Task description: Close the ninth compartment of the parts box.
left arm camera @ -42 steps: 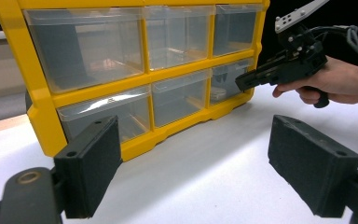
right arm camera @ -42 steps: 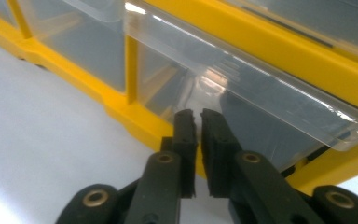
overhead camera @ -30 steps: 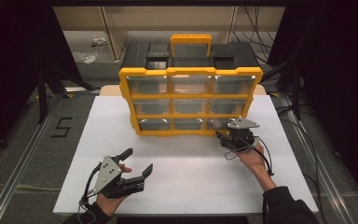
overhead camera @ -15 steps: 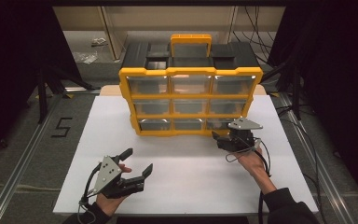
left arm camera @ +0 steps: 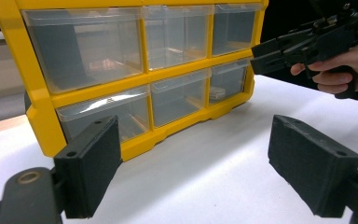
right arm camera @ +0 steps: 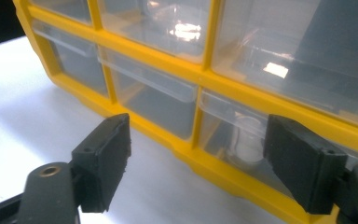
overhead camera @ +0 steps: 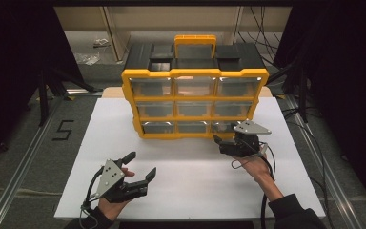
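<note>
Beside bottom-right drawer (overhead camera: 226,126), right tool (overhead camera: 218,141)

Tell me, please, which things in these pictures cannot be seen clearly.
- Pale object in the bottom right drawer: blurred by clear plastic in the right tool view, too small in the left tool view.
- Right tool: its grey plate hides its tips in the high view.
- Organizer: cut off in both tool views.
</note>
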Demonstrator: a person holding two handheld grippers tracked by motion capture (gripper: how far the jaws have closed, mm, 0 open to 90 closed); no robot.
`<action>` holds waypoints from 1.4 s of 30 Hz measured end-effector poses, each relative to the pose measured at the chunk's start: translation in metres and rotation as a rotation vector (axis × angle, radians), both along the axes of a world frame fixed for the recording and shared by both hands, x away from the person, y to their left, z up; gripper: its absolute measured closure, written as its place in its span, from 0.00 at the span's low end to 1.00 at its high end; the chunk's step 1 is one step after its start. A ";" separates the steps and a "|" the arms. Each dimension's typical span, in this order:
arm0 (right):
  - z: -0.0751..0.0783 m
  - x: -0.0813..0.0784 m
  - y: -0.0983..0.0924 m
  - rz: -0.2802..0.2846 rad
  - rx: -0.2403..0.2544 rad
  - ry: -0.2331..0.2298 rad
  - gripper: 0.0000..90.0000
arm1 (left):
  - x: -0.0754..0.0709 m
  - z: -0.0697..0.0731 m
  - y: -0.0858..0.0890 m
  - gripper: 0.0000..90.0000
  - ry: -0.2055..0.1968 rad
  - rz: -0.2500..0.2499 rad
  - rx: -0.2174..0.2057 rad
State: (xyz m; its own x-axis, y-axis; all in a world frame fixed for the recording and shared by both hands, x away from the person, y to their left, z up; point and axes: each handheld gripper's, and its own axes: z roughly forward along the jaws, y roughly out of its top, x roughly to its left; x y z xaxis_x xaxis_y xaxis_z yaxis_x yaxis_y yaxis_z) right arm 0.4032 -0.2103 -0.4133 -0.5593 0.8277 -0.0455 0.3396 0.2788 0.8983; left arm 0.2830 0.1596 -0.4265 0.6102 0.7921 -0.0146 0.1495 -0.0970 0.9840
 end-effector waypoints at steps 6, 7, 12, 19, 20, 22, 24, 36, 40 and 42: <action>0.006 -0.007 0.003 0.004 0.021 -0.021 0.24 | 0.000 0.000 0.000 0.18 0.001 0.002 -0.002; 0.006 -0.009 0.004 0.008 0.022 -0.027 0.24 | 0.000 0.000 0.000 0.18 0.000 0.002 -0.001; 0.009 -0.018 0.008 0.021 0.036 -0.042 0.23 | 0.000 0.000 0.000 0.18 0.002 0.004 -0.003; 0.012 -0.029 0.009 0.039 0.070 -0.079 0.19 | 0.000 0.000 0.000 0.18 0.001 0.004 -0.003; 0.013 -0.031 0.009 0.034 0.075 -0.073 0.17 | 0.000 0.000 0.000 0.18 0.001 0.004 -0.003; 0.014 -0.033 0.010 0.033 0.086 -0.074 0.17 | 0.000 0.000 0.000 0.18 0.002 0.005 -0.004; 0.014 -0.036 0.010 0.034 0.088 -0.073 0.16 | 0.000 0.000 0.000 0.18 0.002 0.005 -0.004; 0.015 -0.059 0.010 0.063 0.118 -0.104 0.17 | 0.000 0.000 0.000 0.18 0.000 0.005 -0.001; 0.015 -0.064 0.009 0.067 0.123 -0.108 0.17 | 0.000 0.000 0.000 0.18 0.000 0.006 -0.001; 0.015 -0.066 0.009 0.071 0.126 -0.114 0.17 | 0.000 -0.001 0.000 0.18 0.000 0.006 -0.001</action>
State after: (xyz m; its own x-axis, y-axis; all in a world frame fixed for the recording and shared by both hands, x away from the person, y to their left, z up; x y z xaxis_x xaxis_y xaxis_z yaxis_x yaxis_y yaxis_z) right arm 0.3376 -0.2017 -0.3979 -0.6132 0.7898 -0.0105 0.2171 0.1814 0.9591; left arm 0.2831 0.1598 -0.4271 0.6056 0.7957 -0.0154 0.1500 -0.0952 0.9841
